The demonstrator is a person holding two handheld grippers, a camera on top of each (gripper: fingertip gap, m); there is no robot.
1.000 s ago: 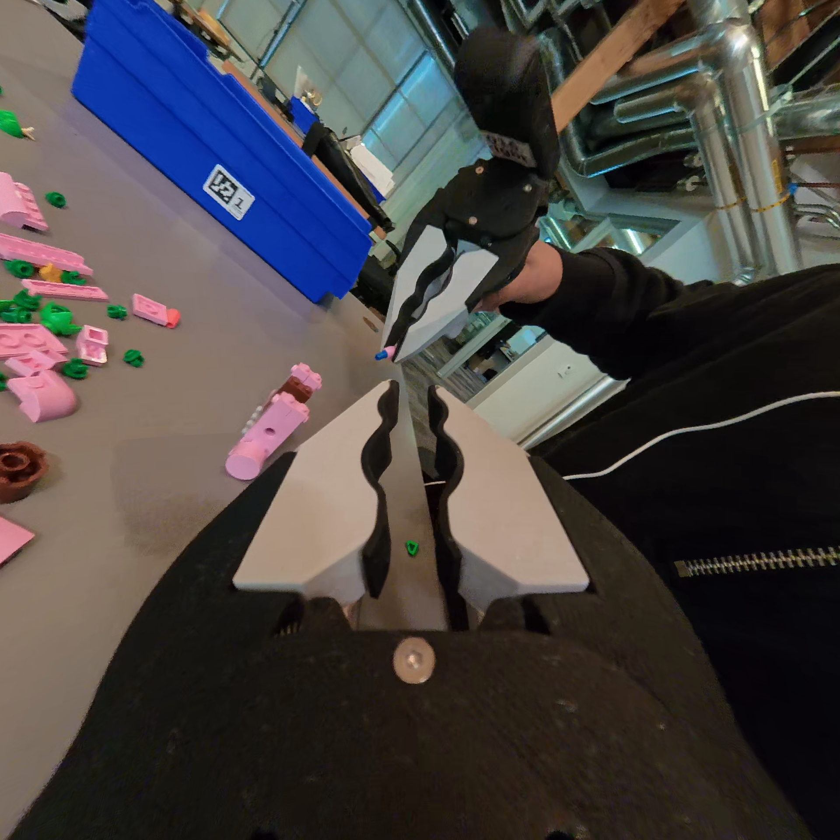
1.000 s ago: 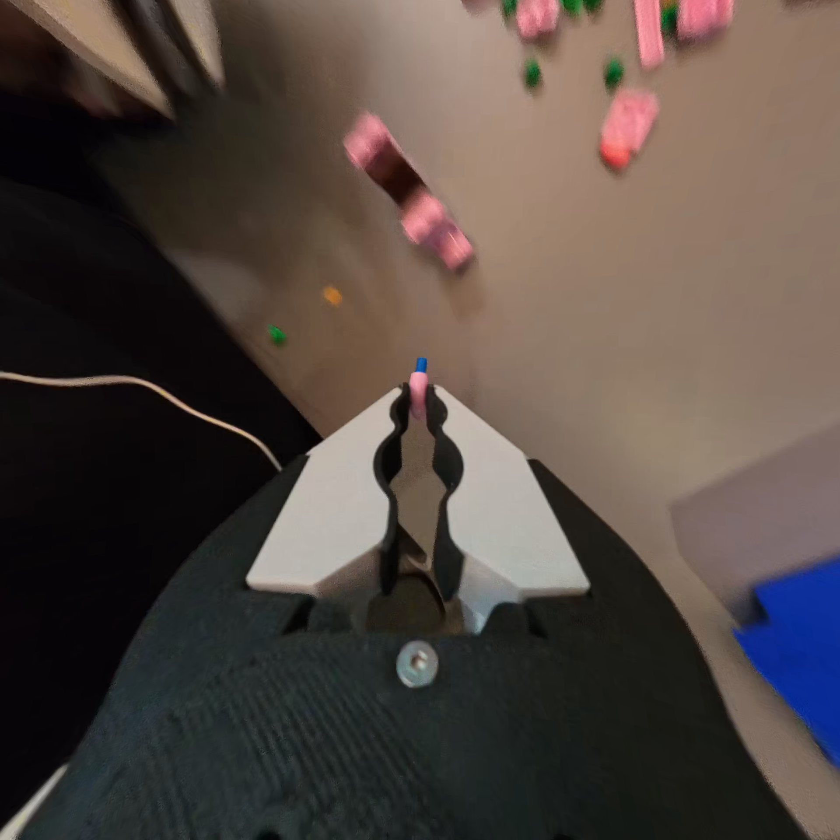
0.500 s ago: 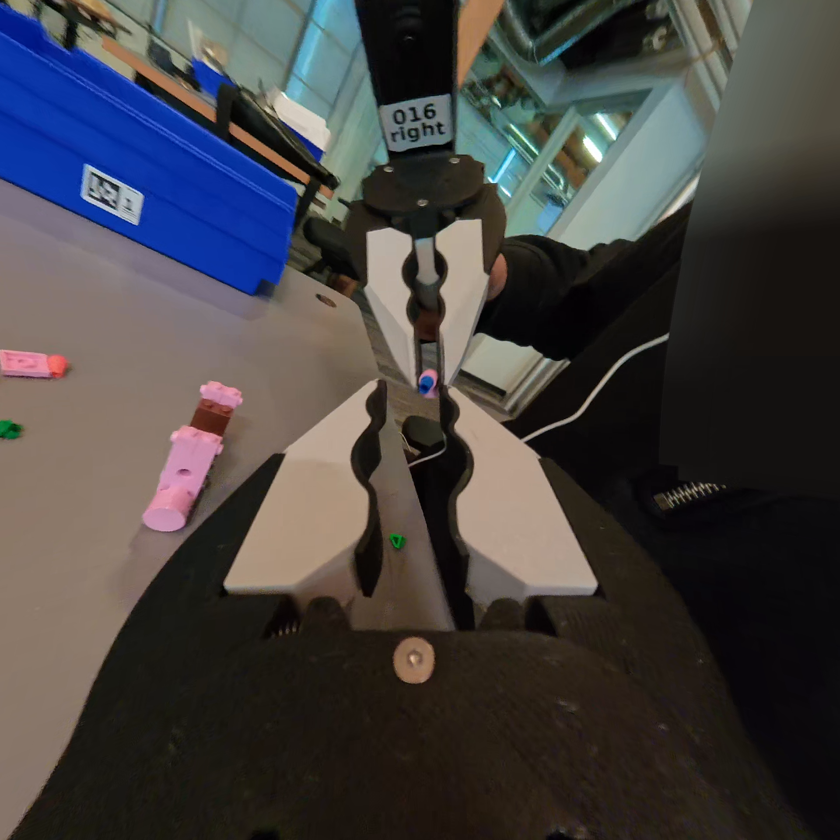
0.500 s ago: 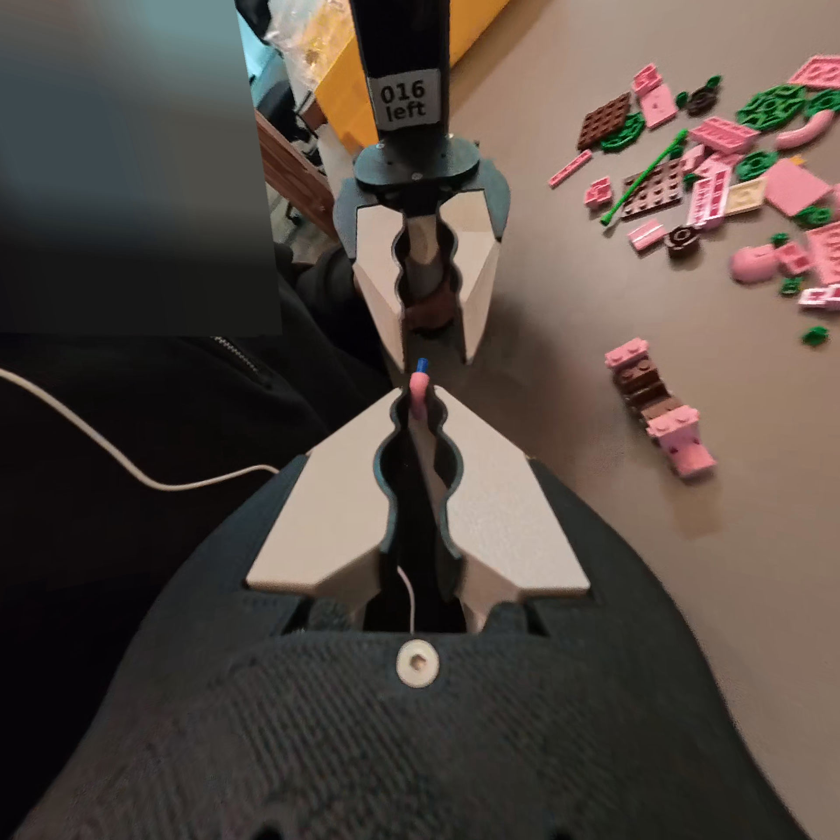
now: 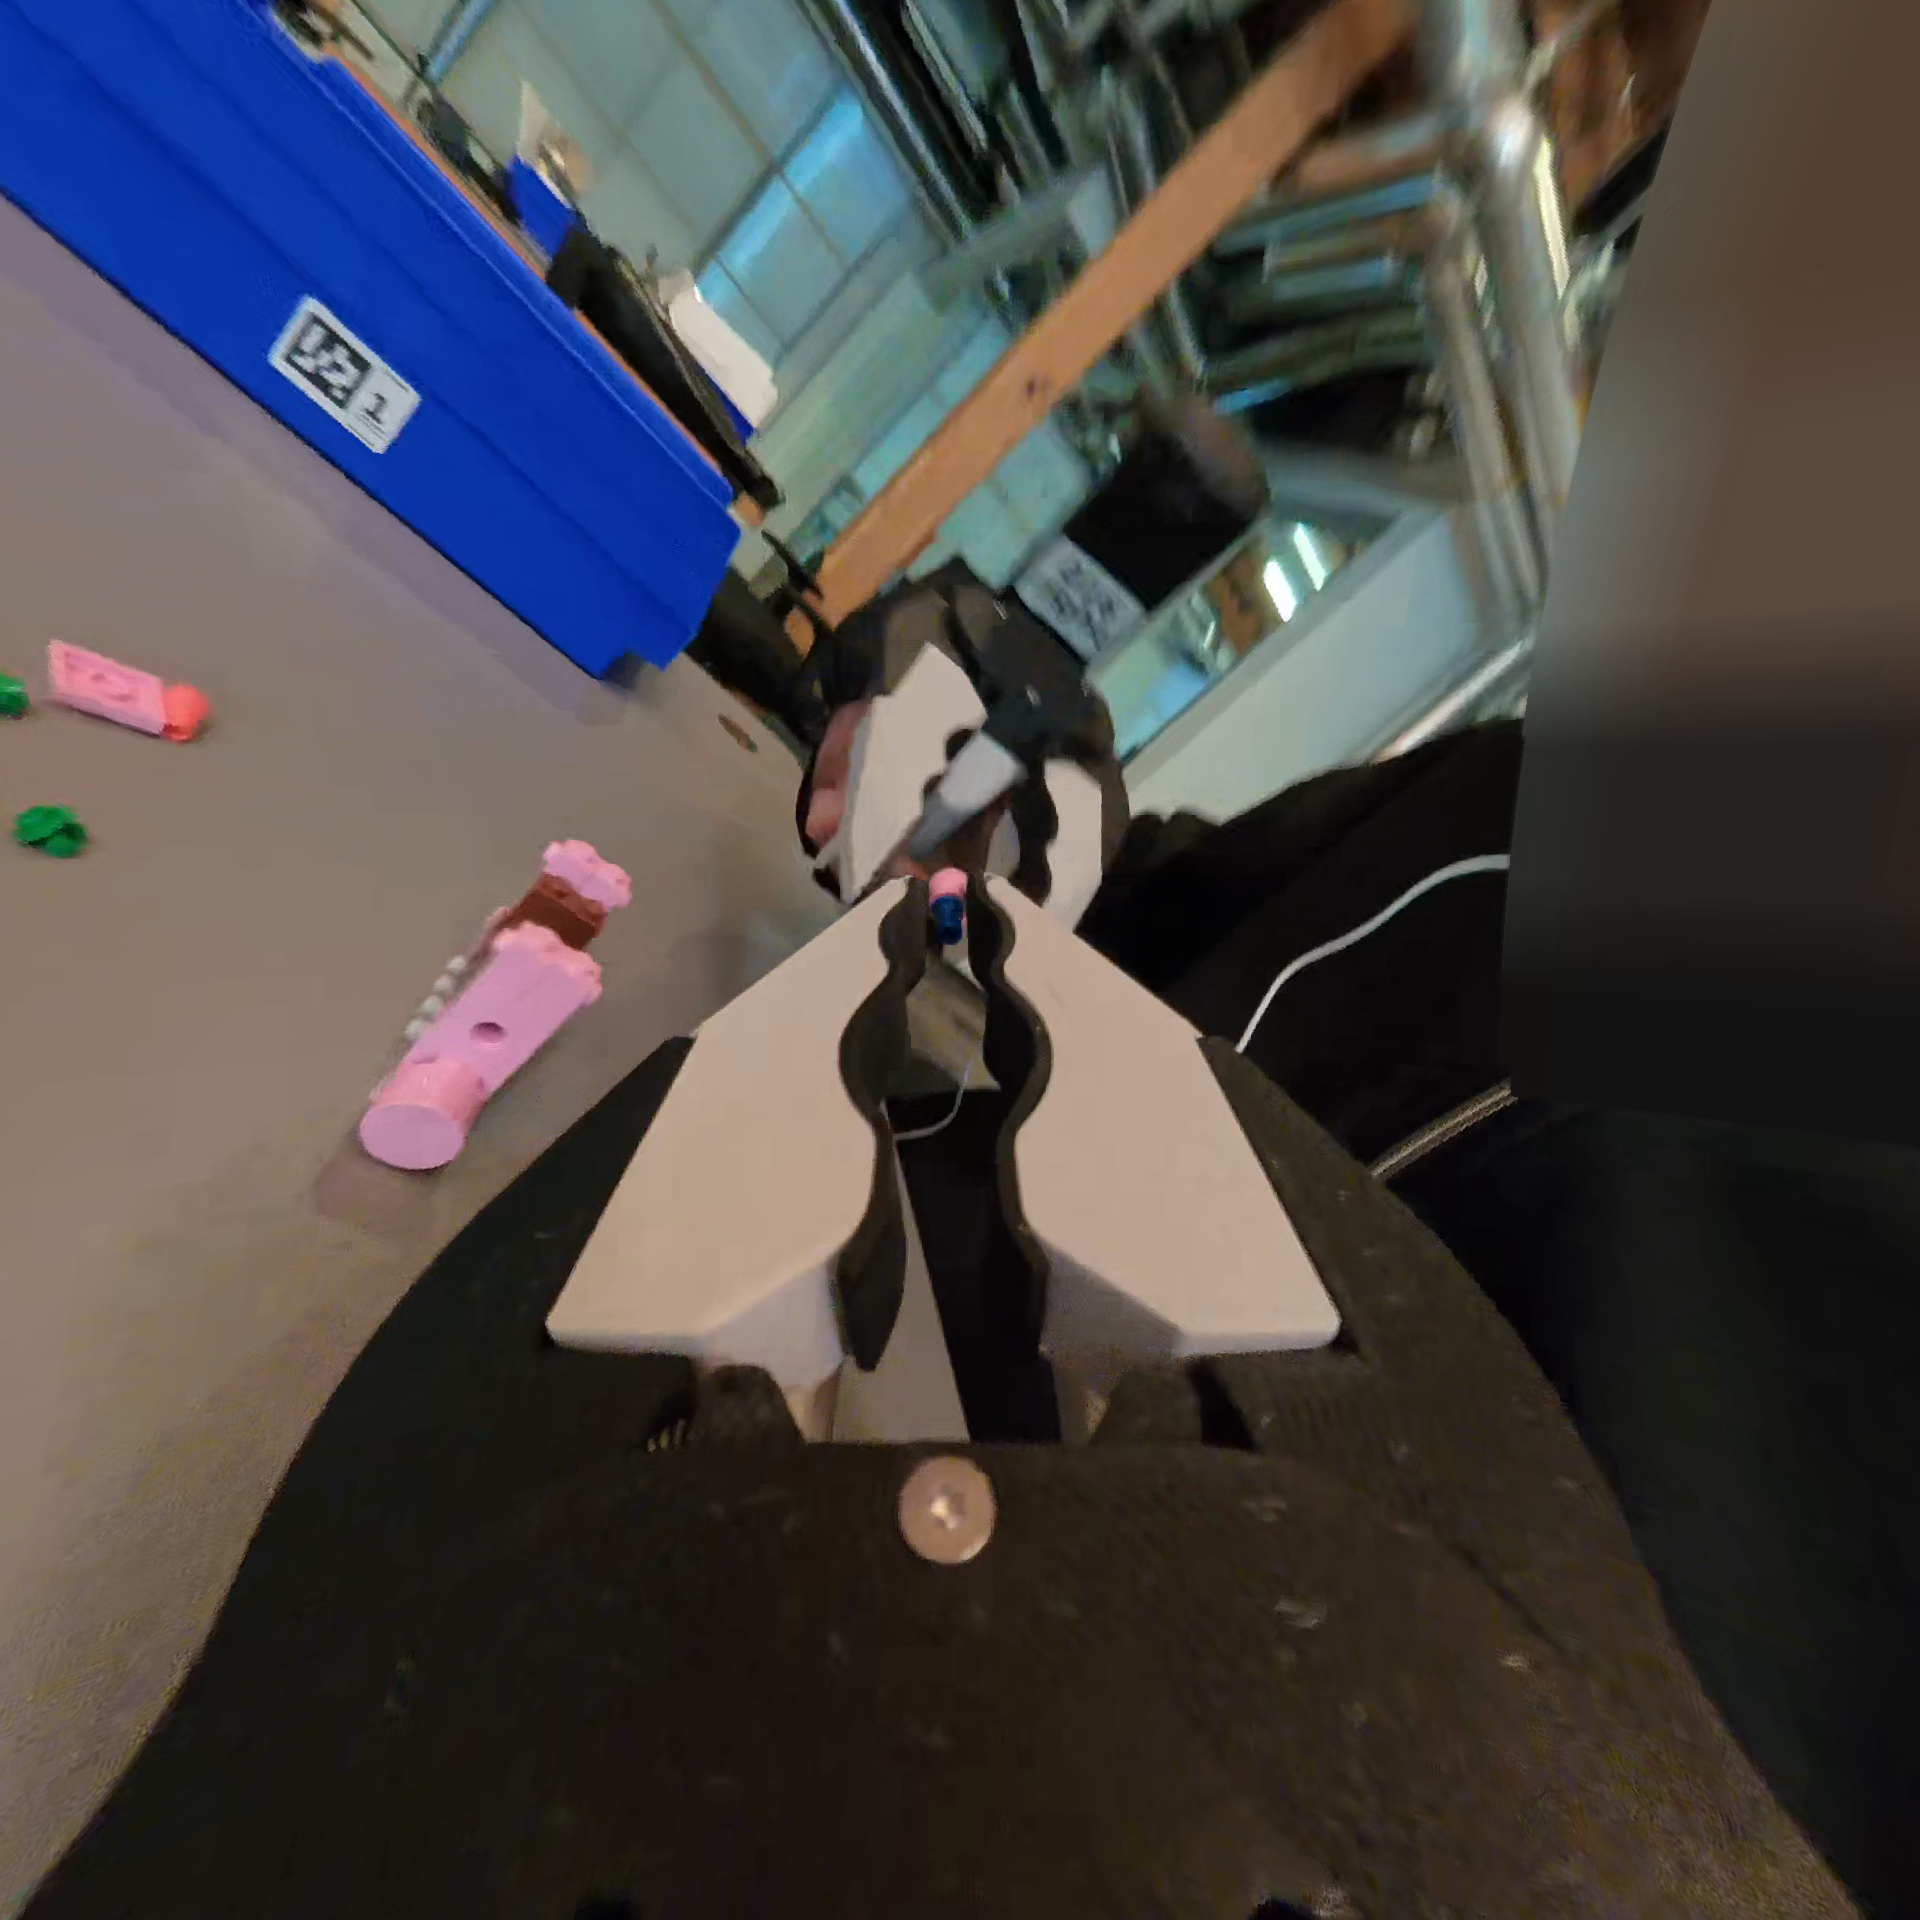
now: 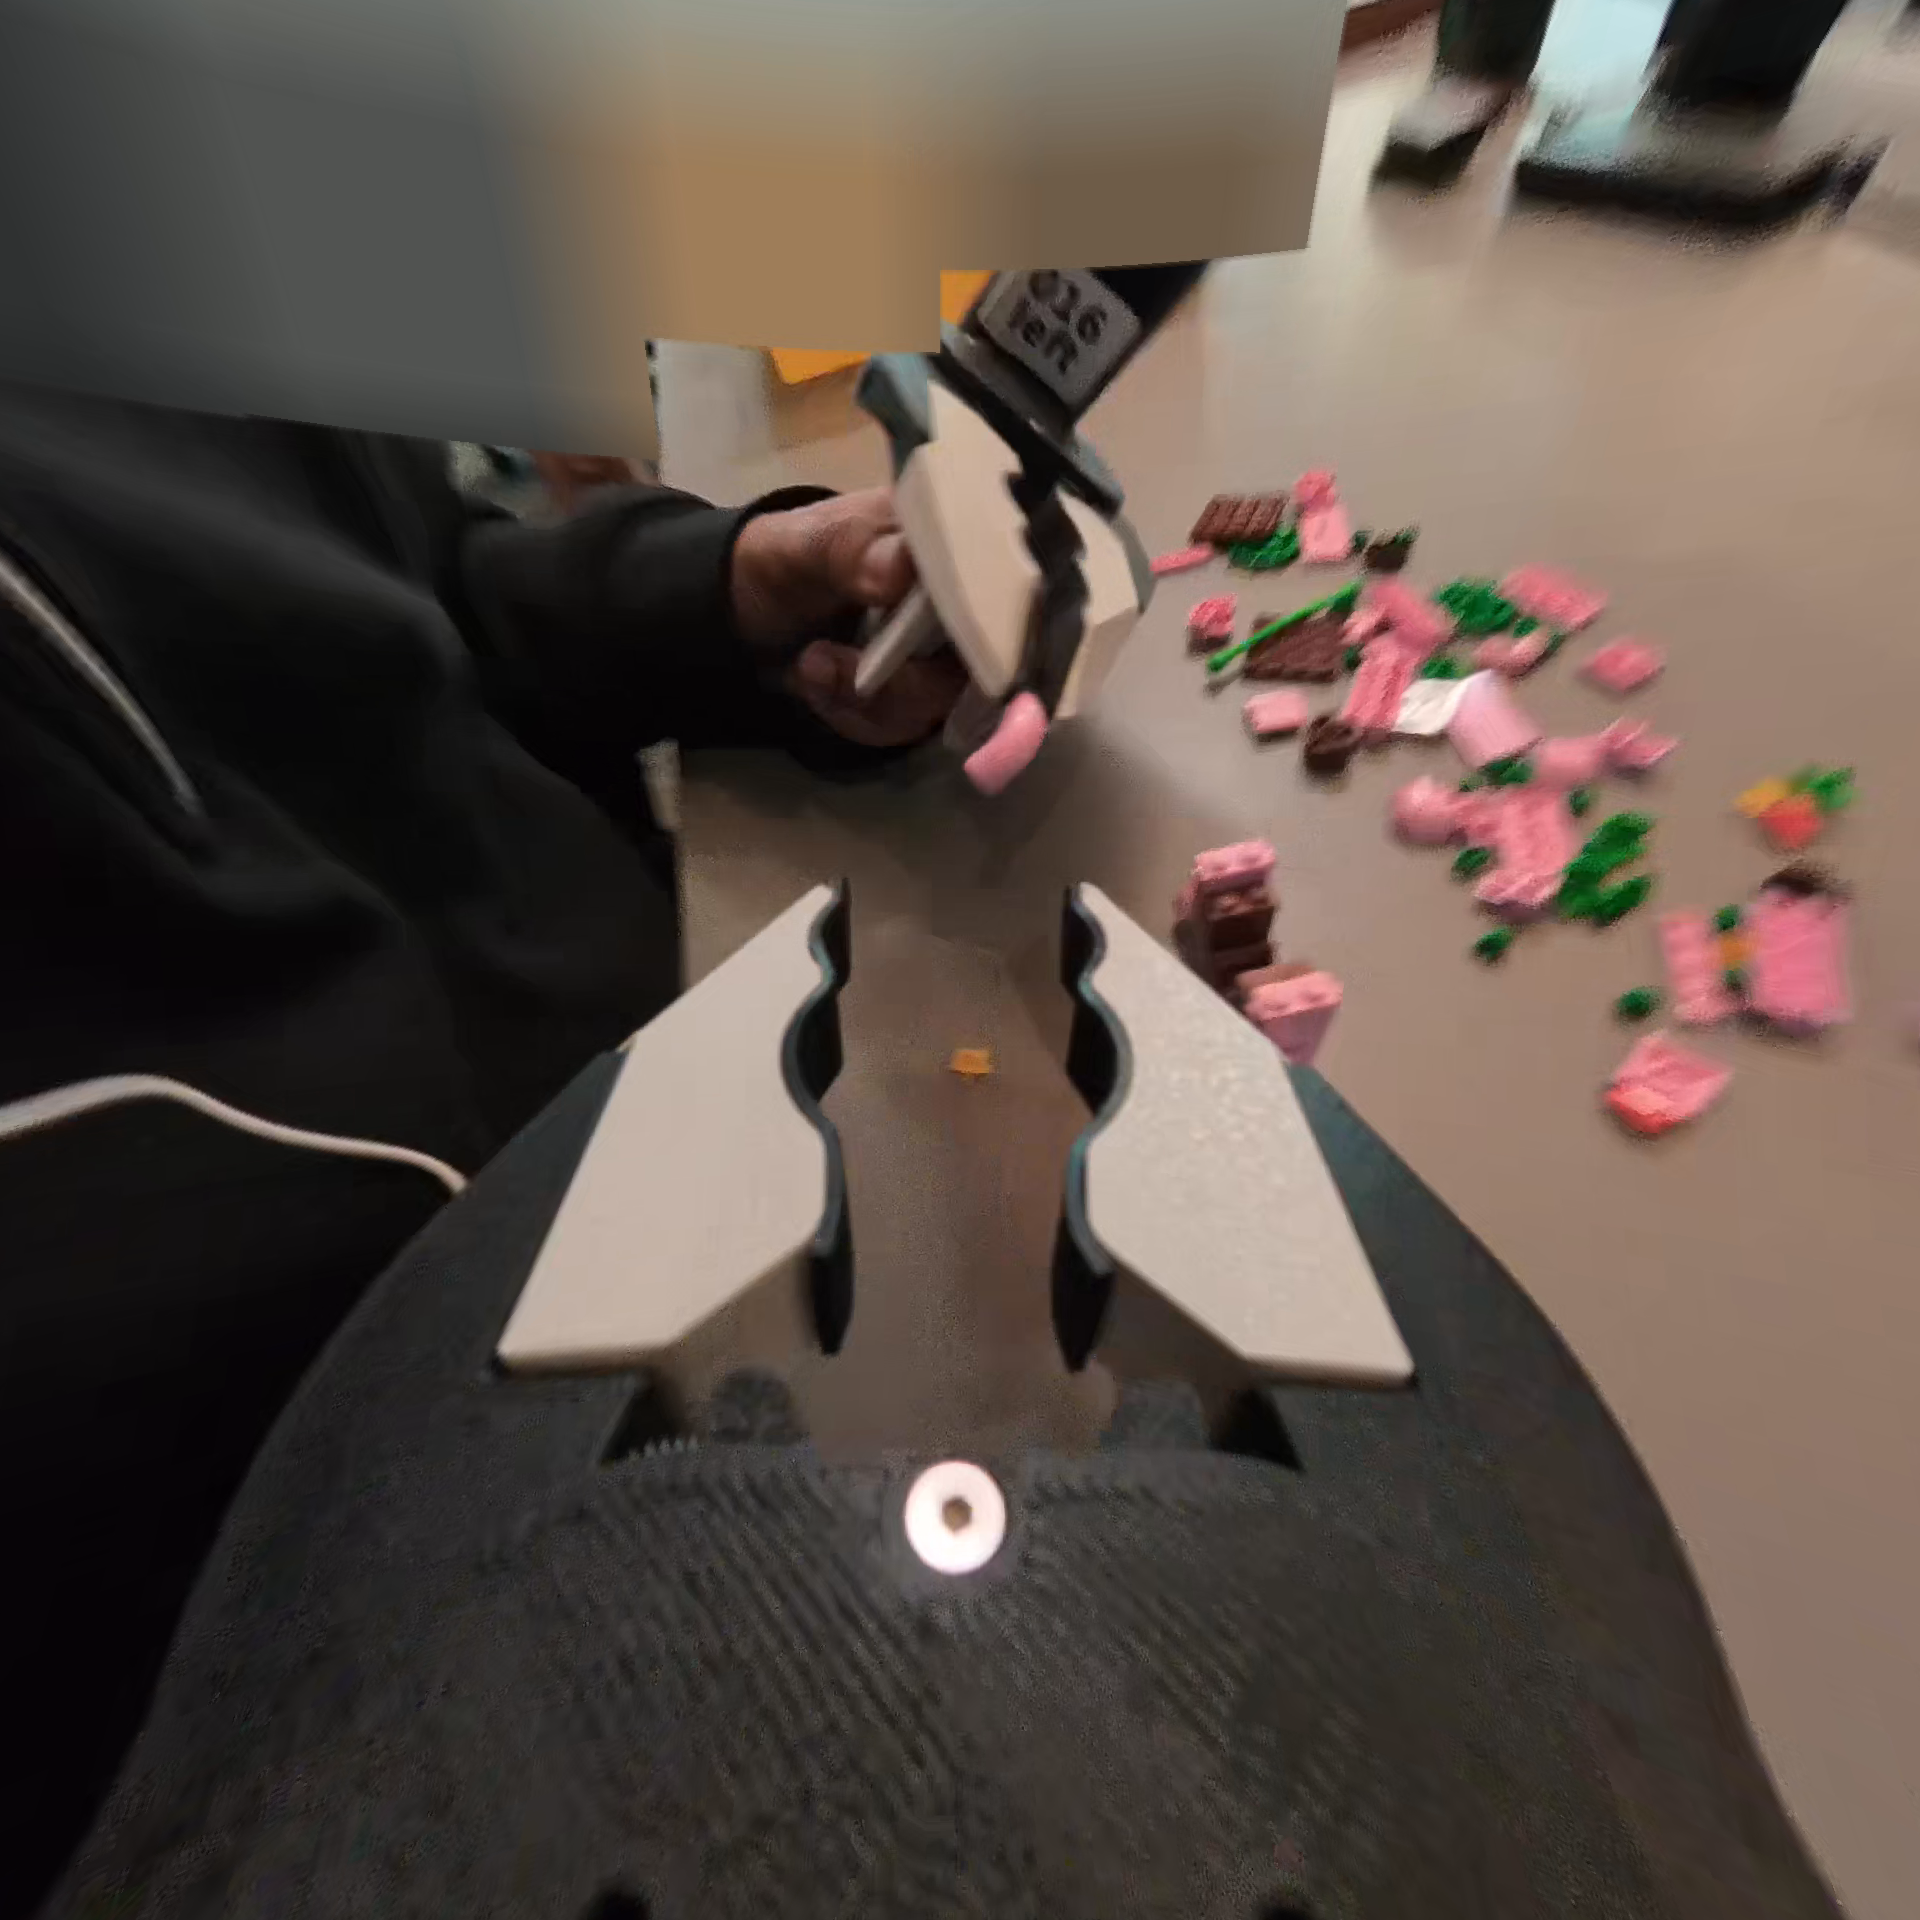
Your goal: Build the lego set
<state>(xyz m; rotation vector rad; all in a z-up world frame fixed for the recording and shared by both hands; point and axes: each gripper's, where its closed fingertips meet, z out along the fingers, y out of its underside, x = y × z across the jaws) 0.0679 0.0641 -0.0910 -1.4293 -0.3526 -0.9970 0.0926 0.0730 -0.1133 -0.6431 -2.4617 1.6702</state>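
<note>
My left gripper (image 5: 948, 891) is shut on a small pink piece with a blue end (image 5: 948, 912), pinched at its fingertips above the table's near edge. The right wrist view shows the left gripper (image 6: 1016, 707) farther off with the pink piece (image 6: 1003, 743) sticking out of its tips. My right gripper (image 6: 956, 920) is open and empty over the table. In the left wrist view it (image 5: 966, 826) is blurred, just beyond the held piece. A pink and brown assembly (image 5: 499, 997) lies on the grey table (image 5: 260, 987); it also shows beside my right finger (image 6: 1242, 951).
A blue bin (image 5: 416, 312) stands at the table's far side. A pile of pink, green and brown pieces (image 6: 1455, 707) covers the table to the right. A tiny orange piece (image 6: 971, 1060) lies between my right fingers. A person's dark jacket (image 6: 312, 831) fills the left. My left and right fingertips are right by each other.
The pink and blue piece has passed from my right gripper to my left. The left gripper shut on it; the right gripper opened and drew back.
</note>
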